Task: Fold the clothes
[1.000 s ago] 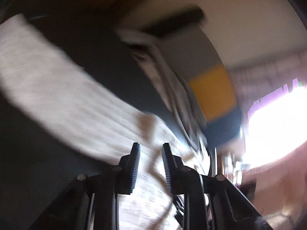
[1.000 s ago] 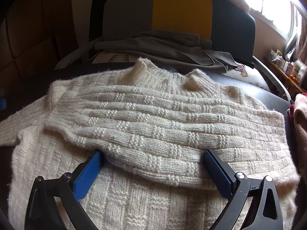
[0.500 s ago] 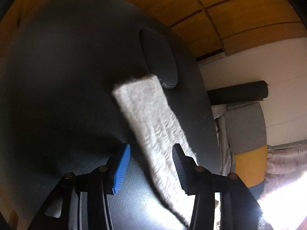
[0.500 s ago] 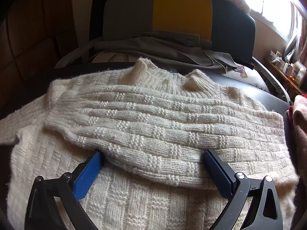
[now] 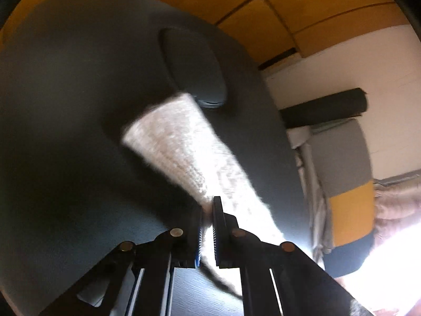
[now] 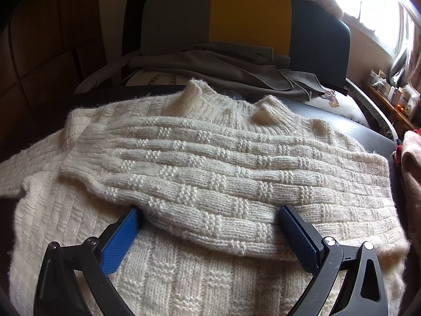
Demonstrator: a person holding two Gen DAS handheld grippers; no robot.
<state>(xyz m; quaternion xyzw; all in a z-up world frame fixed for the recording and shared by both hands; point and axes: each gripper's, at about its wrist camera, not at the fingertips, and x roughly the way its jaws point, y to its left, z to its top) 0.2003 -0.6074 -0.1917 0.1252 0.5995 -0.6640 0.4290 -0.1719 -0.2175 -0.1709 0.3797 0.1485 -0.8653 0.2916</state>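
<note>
1. Here's the risk on the left: the left gripper (image 5: 209, 221) has only a narrow edge of the outstretched sleeve (image 5: 184, 152) in its bite. The knit is fluffy and loose, so my read is that a quick pull could let it slide out, or stretch the sleeve rather than carry it.
2. That sleeve lies long across the dark counter (image 5: 65, 131), its cuff just beside a dark oval pad (image 5: 192, 65). If it is swung over in one go, I'd expect the free cuff end to trail, flop or twist and land crooked.
3. Second worry: the sweater (image 6: 210, 184) itself. Its body lies flat on the counter with the other sleeve already folded across the chest. A hard tug from the left could drag the whole garment sideways and undo that neat fold, since nothing visibly pins it down.
4. There's a pinkish cloth (image 6: 410, 163) right at the sweater's edge, and grey clothes (image 6: 210, 63) heaped on the chair behind; a sliding sweater could bunch into them.
5. Now the fingers. Left: pressed together, pinching the sleeve's edge, with white knit showing between the pads.
6. Right gripper (image 6: 208, 218): fingers spread wide, blue pads either side of the folded sleeve's lower edge, sitting at the knit. They grip nothing; whether the tips actually press the fabric, I can't tell.
</note>
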